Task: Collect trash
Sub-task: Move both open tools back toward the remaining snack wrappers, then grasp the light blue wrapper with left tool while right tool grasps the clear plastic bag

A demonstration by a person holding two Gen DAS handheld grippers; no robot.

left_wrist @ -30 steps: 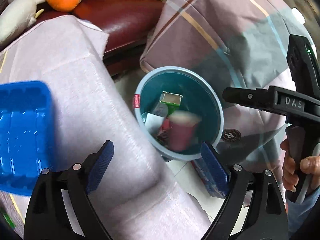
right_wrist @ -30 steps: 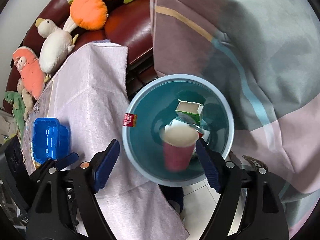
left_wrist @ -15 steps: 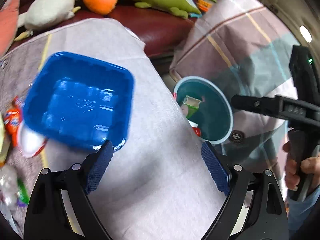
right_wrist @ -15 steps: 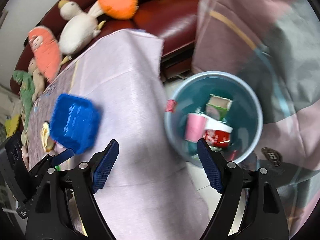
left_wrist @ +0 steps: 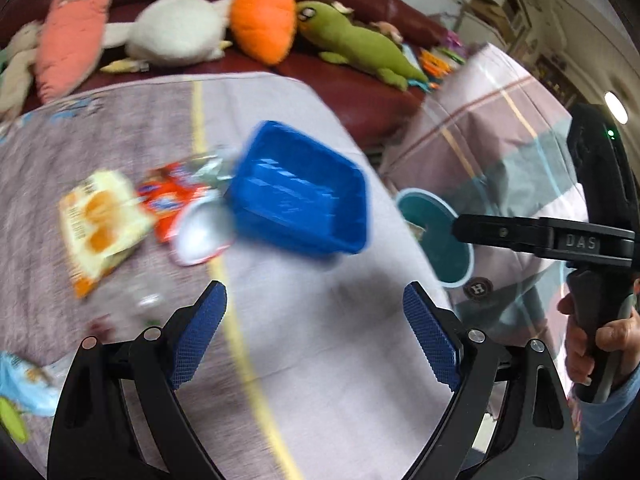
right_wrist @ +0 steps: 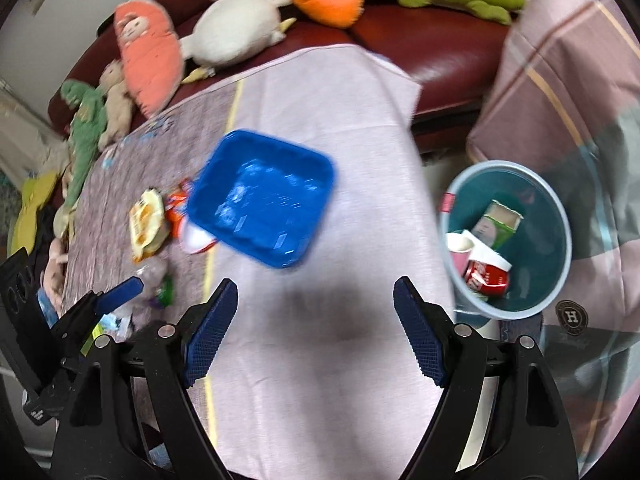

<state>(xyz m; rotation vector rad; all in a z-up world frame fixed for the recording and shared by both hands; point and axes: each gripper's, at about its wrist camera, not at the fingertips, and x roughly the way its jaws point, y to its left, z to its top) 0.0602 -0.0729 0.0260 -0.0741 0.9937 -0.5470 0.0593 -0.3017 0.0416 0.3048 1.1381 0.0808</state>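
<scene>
On the left wrist view, item by item: your left hand-held gripper (left_wrist: 316, 338) hangs over the cloth-covered bench (left_wrist: 344, 360), jaws wide, nothing between the pads. Far of it sits a blue tray (left_wrist: 300, 204), blurred. Left of the tray, touching or overlapping it, lies uncollected trash: a yellow snack packet (left_wrist: 98, 226), a red wrapper (left_wrist: 174, 200) and a white lid-like piece (left_wrist: 200, 234). A pale blue wrapper (left_wrist: 22, 384) lies at the near left edge. At right, off the bench edge and lower, the teal bin (left_wrist: 440, 236) shows partly behind your right hand-held gripper (left_wrist: 544, 236), seen side-on.

On the right wrist view: your right hand-held gripper's jaws also stand wide and carry nothing. The bin, at right, holds a green carton (right_wrist: 498, 224), a pink cup (right_wrist: 460, 250) and a red can (right_wrist: 486, 276). The packet, wrapper and white piece lie left of the tray; more small litter (right_wrist: 160, 284), too blurred to name, lies near left.

Status, as judged: part done. Three pieces are binned; you have at least four pieces left on the bench, all well apart from the bin.
</scene>
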